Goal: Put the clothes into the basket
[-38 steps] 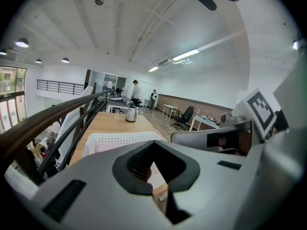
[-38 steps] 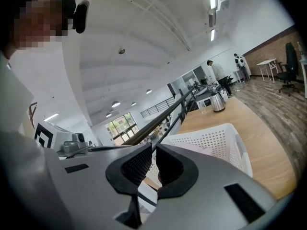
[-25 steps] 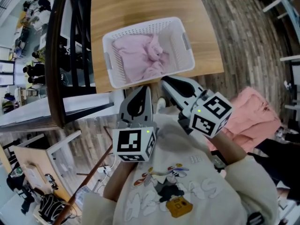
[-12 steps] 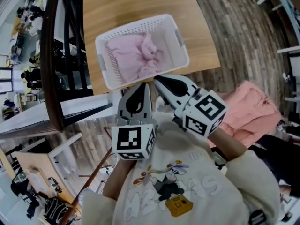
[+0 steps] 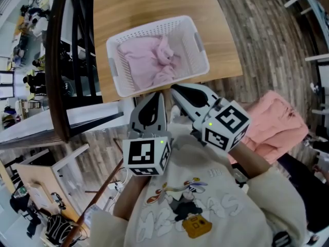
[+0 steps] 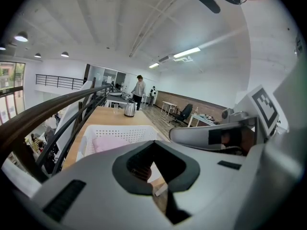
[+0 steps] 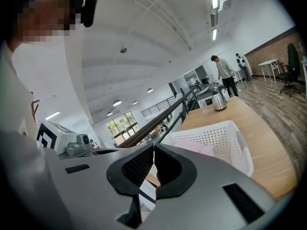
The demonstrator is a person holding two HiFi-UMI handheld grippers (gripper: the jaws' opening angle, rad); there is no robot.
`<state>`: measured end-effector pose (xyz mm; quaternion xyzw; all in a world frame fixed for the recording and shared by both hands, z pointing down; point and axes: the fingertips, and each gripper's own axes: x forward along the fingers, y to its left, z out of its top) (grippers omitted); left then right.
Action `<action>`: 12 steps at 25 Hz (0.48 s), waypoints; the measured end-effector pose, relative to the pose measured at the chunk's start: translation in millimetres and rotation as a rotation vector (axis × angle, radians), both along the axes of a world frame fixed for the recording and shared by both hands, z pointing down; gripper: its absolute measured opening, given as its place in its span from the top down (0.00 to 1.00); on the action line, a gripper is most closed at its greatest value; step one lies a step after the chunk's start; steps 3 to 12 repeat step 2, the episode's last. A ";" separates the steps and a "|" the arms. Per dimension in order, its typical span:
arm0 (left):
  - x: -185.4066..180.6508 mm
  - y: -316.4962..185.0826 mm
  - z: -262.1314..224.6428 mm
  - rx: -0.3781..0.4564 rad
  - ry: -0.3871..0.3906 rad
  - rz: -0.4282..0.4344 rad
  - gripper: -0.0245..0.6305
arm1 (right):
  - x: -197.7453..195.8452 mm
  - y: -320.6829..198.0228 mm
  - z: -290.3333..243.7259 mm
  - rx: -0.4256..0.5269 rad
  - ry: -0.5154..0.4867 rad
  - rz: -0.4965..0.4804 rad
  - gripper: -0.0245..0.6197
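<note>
A white slotted basket stands on the wooden table, with a crumpled pale pink garment inside it. Just in front of the table's near edge, my left gripper and my right gripper are held side by side, pointing at the basket. Both are shut with nothing between their fingers. A second, salmon-pink garment lies low at the right, beyond my right arm. The left gripper view shows the basket past my left gripper's closed tips. The right gripper view shows the basket past my right gripper.
A dark railing runs along the table's left side. At the table's far end stand a steel kettle and a glass, with a person behind them. Wood-plank floor lies to the right of the table.
The head view has shifted slightly, so the basket sits a little further left. Both grippers stay in the same place in front of the table.
</note>
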<state>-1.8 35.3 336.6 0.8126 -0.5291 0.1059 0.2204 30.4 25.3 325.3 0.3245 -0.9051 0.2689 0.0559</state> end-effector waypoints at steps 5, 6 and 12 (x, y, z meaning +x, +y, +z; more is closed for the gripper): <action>-2.0 1.0 0.7 -0.003 0.000 -0.001 0.96 | -1.9 0.9 0.7 -0.015 -0.010 -0.002 0.92; -2.0 1.0 0.7 -0.003 0.000 -0.001 0.96 | -1.9 0.9 0.7 -0.015 -0.010 -0.002 0.92; -2.0 1.0 0.7 -0.003 0.000 -0.001 0.96 | -1.9 0.9 0.7 -0.015 -0.010 -0.002 0.92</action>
